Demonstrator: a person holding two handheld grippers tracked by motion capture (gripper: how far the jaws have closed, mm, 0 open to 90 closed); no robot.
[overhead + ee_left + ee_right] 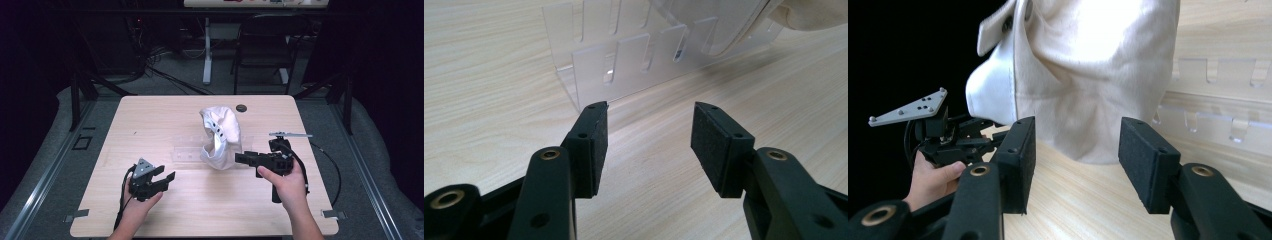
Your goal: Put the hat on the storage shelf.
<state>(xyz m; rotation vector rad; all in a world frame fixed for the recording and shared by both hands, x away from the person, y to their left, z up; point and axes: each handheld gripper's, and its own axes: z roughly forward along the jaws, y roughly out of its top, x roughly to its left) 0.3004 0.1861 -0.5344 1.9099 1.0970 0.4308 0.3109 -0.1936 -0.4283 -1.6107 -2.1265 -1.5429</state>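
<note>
A cream fabric cap (220, 137) sits propped on a clear slotted acrylic rack (187, 150) at the middle of the wooden table (150, 115). My right gripper (238, 158) is open, level with the cap's lower right side and just short of it. In the right gripper view the cap (1088, 65) hangs right beyond the open gripper (1075, 145), with nothing between the pads. My left gripper (167, 173) is open at the front left, pointing at the rack. The left gripper view has the rack (624, 60) a short way ahead of the gripper (649, 132), and the cap's edge (814, 12) at top right.
A dark round grommet (241, 107) is set in the table behind the cap. Beyond the far edge are a black chair (265, 45), a white desk leg (207, 50) and floor cables (170, 75). Bare wood lies along the table's front and left.
</note>
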